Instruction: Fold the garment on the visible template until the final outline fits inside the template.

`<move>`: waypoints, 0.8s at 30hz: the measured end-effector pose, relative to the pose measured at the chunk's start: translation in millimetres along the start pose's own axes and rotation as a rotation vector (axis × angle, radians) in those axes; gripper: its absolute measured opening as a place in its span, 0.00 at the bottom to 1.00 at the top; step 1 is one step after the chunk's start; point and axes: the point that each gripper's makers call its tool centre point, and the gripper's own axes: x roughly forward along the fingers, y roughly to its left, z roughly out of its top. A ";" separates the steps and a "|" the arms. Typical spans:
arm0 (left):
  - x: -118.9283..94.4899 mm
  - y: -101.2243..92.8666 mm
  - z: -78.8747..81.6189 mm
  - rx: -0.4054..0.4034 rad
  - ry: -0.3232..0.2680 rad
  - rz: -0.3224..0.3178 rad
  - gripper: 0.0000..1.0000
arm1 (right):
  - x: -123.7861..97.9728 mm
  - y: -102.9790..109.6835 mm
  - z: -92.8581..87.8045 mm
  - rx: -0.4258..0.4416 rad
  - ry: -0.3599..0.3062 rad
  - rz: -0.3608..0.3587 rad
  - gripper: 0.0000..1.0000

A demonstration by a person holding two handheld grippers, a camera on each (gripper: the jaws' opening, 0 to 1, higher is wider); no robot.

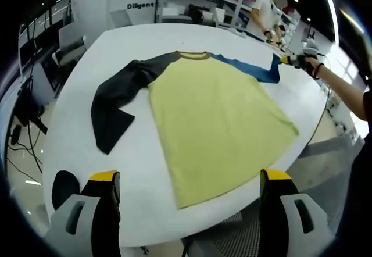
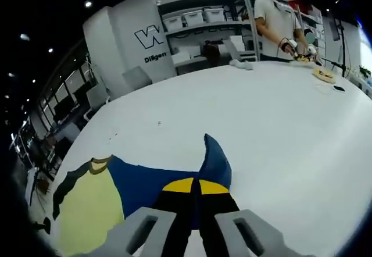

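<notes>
1. Right gripper (image 2: 196, 207) has its jaws pressed together on the cuff of the blue sleeve (image 2: 212, 164), which stands up in a peak just beyond the yellow-tipped jaws. Seen from the left gripper view, that same gripper (image 1: 296, 60) is at the far right of the table, at the sleeve's outer end (image 1: 268, 71).
2. Left gripper (image 1: 189, 196) has its jaws apart and holds nothing; it hangs at the near edge of the white table (image 1: 133, 216), just short of the hem.
3. The garment, a shirt with a yellow body (image 1: 218, 126), lies flat in the middle of the table, collar far, hem near. The blue sleeve runs out straight to the right. The black sleeve (image 1: 113, 103) on the left is bent and rumpled.
4. No template outline is clear on the white top, so I cannot tell how the shirt sits against it.
5. The step in hand looks like folding the blue sleeve in over the body. Lift the cuff only enough to clear the cloth, carry it left across the chest, and lay it flat so the crease falls along the body's right edge.
6. The left gripper could pin the hem or shoulder so the body does not drag.
7. The near hem corner seems to reach the table edge; avoid pulling the shirt nearer.
</notes>
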 end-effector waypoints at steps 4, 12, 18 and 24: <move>-1.2 -1.8 -2.1 0.002 -0.001 -0.005 0.99 | -1.0 25.2 2.9 -0.030 0.009 0.042 0.00; -1.8 -3.1 -5.1 0.004 -0.004 -0.014 0.99 | 5.1 67.0 -2.4 -0.058 0.059 0.110 0.00; -2.7 -3.5 -5.0 0.010 -0.007 -0.017 0.99 | 7.4 102.1 -2.4 -0.080 0.065 0.165 0.00; -2.3 -2.1 -7.9 0.004 -0.004 -0.017 0.99 | 9.0 136.5 -5.5 -0.089 0.074 0.219 0.00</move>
